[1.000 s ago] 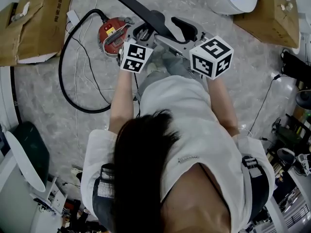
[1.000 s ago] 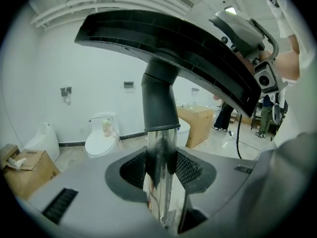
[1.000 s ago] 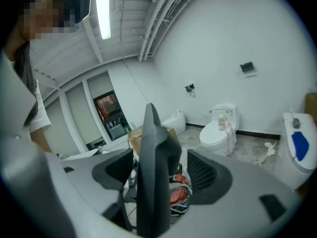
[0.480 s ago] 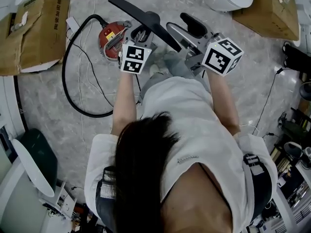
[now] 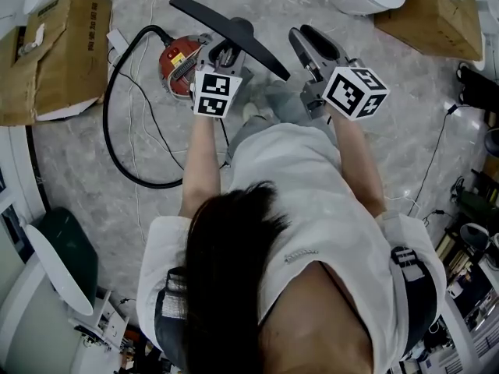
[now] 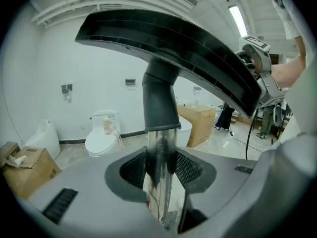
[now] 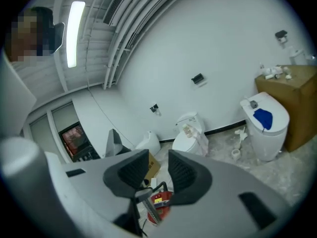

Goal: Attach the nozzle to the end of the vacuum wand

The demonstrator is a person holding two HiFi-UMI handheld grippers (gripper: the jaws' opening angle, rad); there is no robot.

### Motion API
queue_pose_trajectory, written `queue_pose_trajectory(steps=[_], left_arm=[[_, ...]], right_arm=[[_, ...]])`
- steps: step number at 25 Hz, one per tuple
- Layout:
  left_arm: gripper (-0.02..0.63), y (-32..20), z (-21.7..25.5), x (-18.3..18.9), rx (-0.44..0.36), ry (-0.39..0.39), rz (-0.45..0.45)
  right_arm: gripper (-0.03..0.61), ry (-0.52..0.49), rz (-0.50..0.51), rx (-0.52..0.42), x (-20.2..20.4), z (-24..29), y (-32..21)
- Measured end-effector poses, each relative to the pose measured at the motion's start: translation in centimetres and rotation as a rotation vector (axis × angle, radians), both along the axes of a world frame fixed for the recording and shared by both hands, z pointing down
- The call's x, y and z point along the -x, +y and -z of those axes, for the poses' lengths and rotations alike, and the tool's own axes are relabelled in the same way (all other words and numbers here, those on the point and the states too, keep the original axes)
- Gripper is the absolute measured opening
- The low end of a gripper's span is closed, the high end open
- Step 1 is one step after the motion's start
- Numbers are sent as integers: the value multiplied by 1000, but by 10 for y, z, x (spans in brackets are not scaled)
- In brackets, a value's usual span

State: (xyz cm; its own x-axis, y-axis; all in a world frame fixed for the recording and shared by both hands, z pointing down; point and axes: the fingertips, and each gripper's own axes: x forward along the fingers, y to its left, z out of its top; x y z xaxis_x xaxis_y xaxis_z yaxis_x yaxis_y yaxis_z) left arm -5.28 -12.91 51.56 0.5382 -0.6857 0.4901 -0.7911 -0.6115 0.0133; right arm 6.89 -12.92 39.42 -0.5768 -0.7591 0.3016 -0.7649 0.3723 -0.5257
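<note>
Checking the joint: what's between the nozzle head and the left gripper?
The black neck, then chrome wand clamped in the left gripper, shown in the left gripper view.

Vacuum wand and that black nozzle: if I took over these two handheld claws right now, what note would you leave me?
Left claw: shut on the metal wand.
Right claw: empty. Its jaws have just been closing with nothing between them, and it is clear of the nozzle, off to its right.
Things: the floor nozzle has its neck over the wand's end. The red vacuum body lies on the floor beyond.
Done: the nozzle looks fitted.
Left: check that it is locked on, which the pictures can't show.
</note>
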Motion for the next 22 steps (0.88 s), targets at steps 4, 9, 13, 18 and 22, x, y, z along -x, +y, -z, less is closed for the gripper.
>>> queue_pose_trajectory(steps=[4, 9, 13, 18, 22], left_arm=[[147, -4, -2, -2, 9, -7, -3], [147, -6, -7, -5, 20, -16, -13], [147, -7, -9, -7, 30, -25, -15], [147, -8, -9, -10, 37, -31, -14], [147, -8, -10, -9, 42, -32, -14]], right_arm=[[77, 48, -79, 22, -17, -16, -5], [43, 100, -119, 63, -30, -40, -5], [26, 155, -125, 90, -36, -58, -3], [15, 250, -92, 90, -34, -75, 1], [15, 275, -67, 96, -30, -81, 2]])
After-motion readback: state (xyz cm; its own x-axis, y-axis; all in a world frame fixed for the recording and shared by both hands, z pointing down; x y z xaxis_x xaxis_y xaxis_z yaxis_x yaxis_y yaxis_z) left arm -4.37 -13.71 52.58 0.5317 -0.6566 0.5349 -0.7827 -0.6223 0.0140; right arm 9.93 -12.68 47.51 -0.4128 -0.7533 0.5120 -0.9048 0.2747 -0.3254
